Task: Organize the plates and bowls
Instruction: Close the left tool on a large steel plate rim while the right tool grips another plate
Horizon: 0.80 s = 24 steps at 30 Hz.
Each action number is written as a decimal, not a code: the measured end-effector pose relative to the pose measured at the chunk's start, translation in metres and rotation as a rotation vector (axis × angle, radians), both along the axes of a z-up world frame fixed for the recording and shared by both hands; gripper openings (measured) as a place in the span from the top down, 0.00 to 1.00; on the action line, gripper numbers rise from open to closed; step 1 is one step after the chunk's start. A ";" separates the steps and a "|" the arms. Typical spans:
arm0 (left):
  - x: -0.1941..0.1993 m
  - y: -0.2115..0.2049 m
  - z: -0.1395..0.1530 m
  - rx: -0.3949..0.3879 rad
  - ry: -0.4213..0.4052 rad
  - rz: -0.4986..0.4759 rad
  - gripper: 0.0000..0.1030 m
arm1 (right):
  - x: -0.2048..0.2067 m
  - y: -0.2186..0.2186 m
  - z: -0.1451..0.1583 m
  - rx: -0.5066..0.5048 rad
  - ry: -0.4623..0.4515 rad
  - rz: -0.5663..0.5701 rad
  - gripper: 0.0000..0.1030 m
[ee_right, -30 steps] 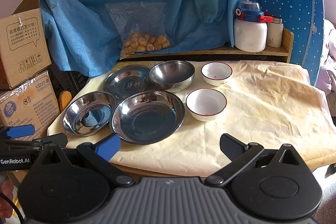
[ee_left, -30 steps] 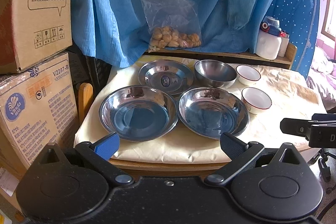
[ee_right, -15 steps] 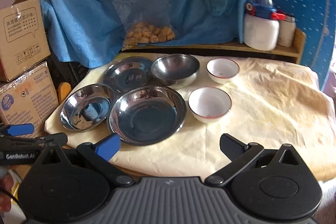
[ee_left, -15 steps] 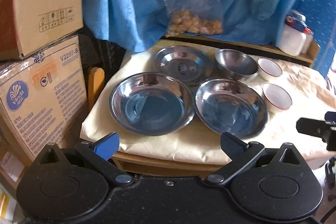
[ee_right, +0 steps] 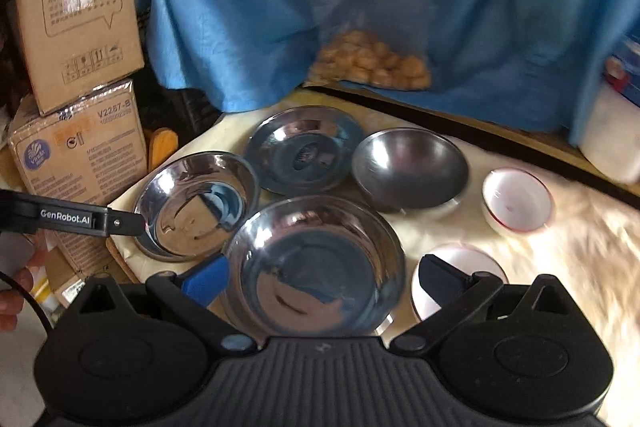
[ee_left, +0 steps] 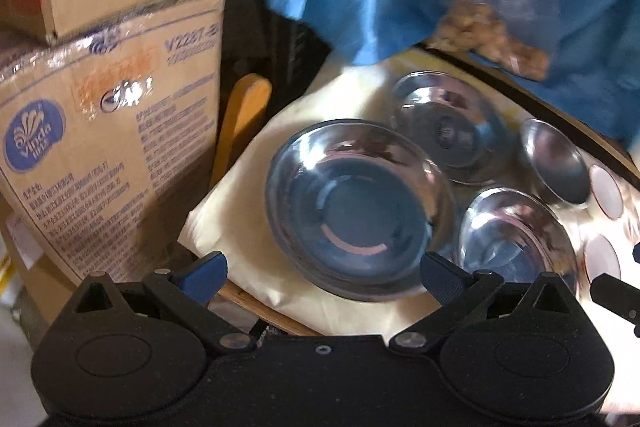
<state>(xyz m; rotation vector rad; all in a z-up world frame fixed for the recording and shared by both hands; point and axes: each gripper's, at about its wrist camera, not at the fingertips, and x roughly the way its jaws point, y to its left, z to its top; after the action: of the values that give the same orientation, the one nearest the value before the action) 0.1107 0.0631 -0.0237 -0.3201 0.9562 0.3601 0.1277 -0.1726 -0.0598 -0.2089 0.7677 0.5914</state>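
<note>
**Both grippers open over the steel dishes, nothing held**

The left gripper (ee_left: 322, 273) hangs with jaws spread wide over the near-left corner of the table (ee_right: 560, 235), tilted down at the left steel dish (ee_left: 360, 203); seen from the right wrist, its finger tip (ee_right: 124, 223) sits at that dish's outer rim. The right gripper (ee_right: 320, 281) is likewise wide open and empty, straddling the front steel dish (ee_right: 316, 267). These two wide dishes, with a third steel dish (ee_right: 304, 151) behind them, look light, rigid and slippery; I judge the thin flared rim the only place to pinch. The deeper steel bowl (ee_right: 410, 167) stands just right of the third dish. Smallest are two white bowls, the far white bowl (ee_right: 518, 199) and the near white bowl (ee_right: 464, 263), probably ceramic and chip-prone, best taken by the wall
</note>
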 end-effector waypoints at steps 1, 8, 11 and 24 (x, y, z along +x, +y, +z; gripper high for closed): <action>0.003 0.005 -0.001 -0.010 0.008 0.013 0.01 | 0.006 0.005 0.000 -0.007 0.003 0.010 0.00; 0.027 0.034 -0.015 -0.084 0.065 -0.002 0.01 | 0.037 0.048 -0.006 -0.050 0.008 0.032 0.00; 0.032 0.044 -0.020 -0.102 0.063 -0.016 0.01 | 0.045 0.067 -0.011 -0.062 0.014 0.026 0.00; 0.044 0.067 -0.040 -0.139 0.071 -0.054 0.07 | 0.064 0.113 -0.032 -0.122 0.025 0.022 0.01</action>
<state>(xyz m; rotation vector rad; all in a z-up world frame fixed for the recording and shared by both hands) 0.1546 0.1301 -0.0633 -0.4091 1.0601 0.2579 0.1921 -0.0597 -0.0914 -0.3226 0.8273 0.5693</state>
